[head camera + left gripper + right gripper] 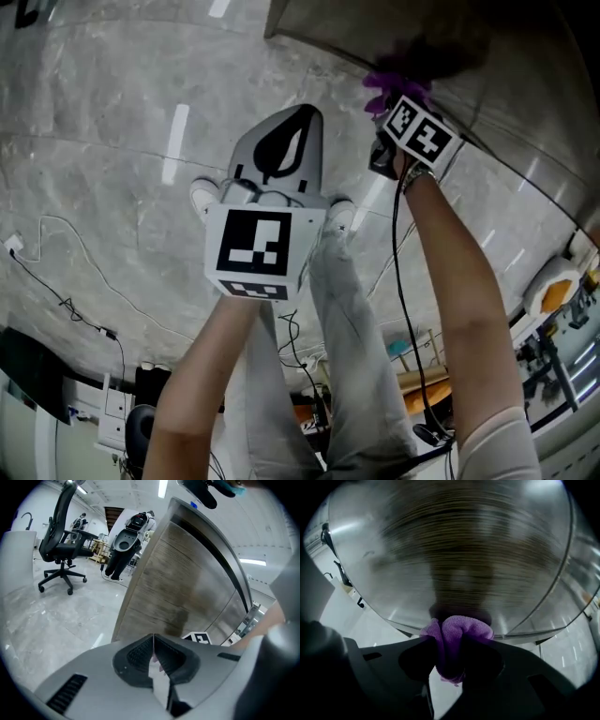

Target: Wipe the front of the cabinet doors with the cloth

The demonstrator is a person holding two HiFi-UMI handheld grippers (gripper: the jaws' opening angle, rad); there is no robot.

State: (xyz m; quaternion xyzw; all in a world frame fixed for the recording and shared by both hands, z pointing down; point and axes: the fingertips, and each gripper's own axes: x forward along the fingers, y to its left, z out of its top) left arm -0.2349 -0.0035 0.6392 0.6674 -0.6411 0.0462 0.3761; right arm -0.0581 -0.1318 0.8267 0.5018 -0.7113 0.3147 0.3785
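My right gripper (449, 645) has its jaws clamped on the cloth (459, 626), pressed against the door (459, 550) near its edge. My left gripper (153, 641), short of the door, has its jaws together and empty. Wiping seems under way; I cannot tell how much is done.

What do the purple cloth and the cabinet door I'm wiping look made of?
The purple cloth: looks like microfibre or terry, matte; fuzzy nap where it bulges from the right tongs. The cabinet door: brown wood-grain face, likely laminate or veneer, semi-gloss; streaked grain with light reflections. Blur leaves the exact material open.
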